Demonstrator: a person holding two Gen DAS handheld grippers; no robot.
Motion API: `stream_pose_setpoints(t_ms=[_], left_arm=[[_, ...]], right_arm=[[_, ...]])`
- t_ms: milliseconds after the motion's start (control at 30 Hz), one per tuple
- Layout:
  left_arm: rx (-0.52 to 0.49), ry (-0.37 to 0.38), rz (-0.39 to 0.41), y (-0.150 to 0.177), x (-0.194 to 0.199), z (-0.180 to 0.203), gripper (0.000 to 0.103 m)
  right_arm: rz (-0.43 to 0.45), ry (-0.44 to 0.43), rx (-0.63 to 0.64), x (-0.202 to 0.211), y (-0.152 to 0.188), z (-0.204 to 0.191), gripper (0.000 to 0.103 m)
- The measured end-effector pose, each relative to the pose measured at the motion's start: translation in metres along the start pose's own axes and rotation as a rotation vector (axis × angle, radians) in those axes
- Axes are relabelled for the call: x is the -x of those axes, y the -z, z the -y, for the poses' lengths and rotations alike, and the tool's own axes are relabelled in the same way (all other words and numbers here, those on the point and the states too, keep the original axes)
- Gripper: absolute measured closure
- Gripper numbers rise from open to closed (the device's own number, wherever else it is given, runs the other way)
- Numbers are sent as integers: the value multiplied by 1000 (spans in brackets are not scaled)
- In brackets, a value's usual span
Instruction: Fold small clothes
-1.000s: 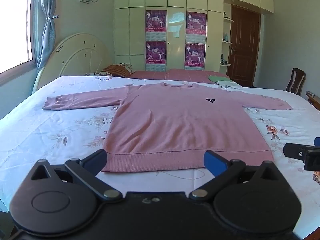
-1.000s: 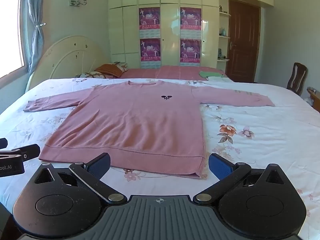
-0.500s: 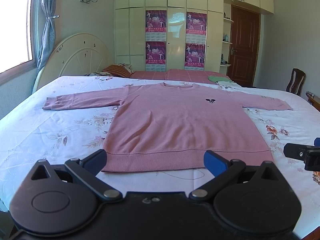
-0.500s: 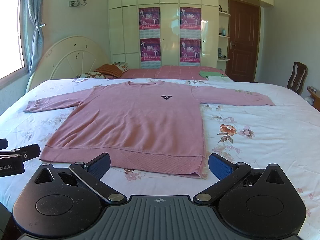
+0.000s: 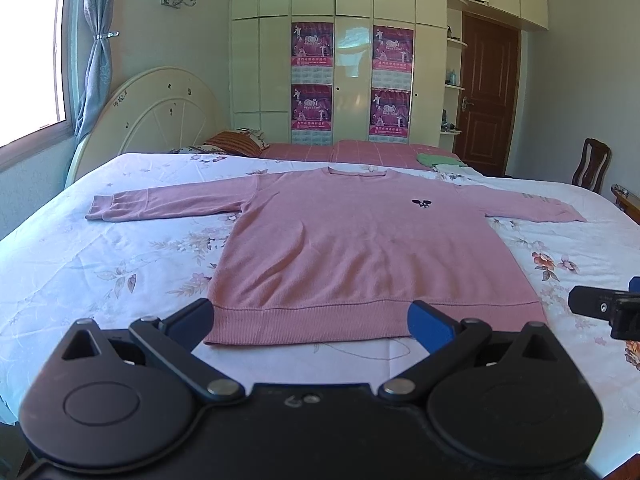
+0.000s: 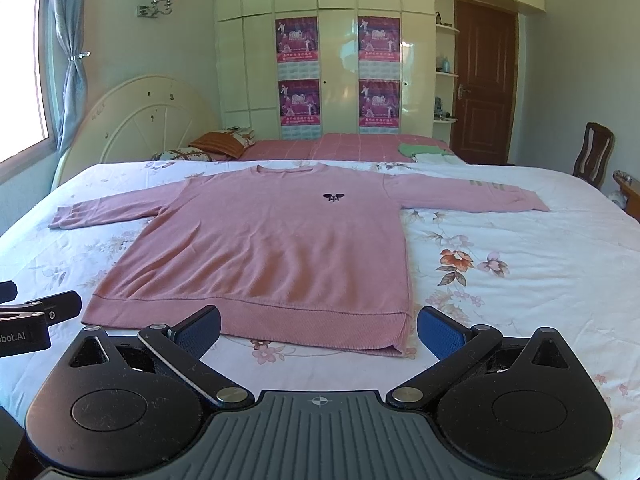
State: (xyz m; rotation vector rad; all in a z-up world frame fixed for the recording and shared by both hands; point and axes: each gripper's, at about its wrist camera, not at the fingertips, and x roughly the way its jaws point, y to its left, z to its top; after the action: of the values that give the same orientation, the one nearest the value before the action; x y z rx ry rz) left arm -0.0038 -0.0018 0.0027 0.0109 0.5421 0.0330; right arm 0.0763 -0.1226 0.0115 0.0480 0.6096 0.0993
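A pink long-sleeved sweater (image 5: 360, 248) lies flat and face up on the floral bedsheet (image 5: 100, 264), sleeves spread out to both sides, hem nearest me. It also shows in the right wrist view (image 6: 272, 252). My left gripper (image 5: 316, 322) is open and empty, held just before the hem, towards its left half. My right gripper (image 6: 318, 330) is open and empty, before the hem's right corner. Each gripper shows at the edge of the other's view: the right one (image 5: 608, 308), the left one (image 6: 36, 316).
The bed's cream headboard (image 5: 160, 116) is at the far left, with pillows (image 5: 236, 144) and a red cover (image 5: 360, 152) behind the sweater. A green cloth (image 5: 438, 159) lies at the back. A wooden chair (image 5: 594, 164) and door (image 5: 488, 96) are at the right.
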Motion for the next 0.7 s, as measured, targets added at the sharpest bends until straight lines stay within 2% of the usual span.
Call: stream_pose_setpoints(t_ms=[700], left_arm=[[4, 2, 1, 3, 2, -8, 0]], right_arm=[[-1, 0, -4, 3, 0, -3, 0]])
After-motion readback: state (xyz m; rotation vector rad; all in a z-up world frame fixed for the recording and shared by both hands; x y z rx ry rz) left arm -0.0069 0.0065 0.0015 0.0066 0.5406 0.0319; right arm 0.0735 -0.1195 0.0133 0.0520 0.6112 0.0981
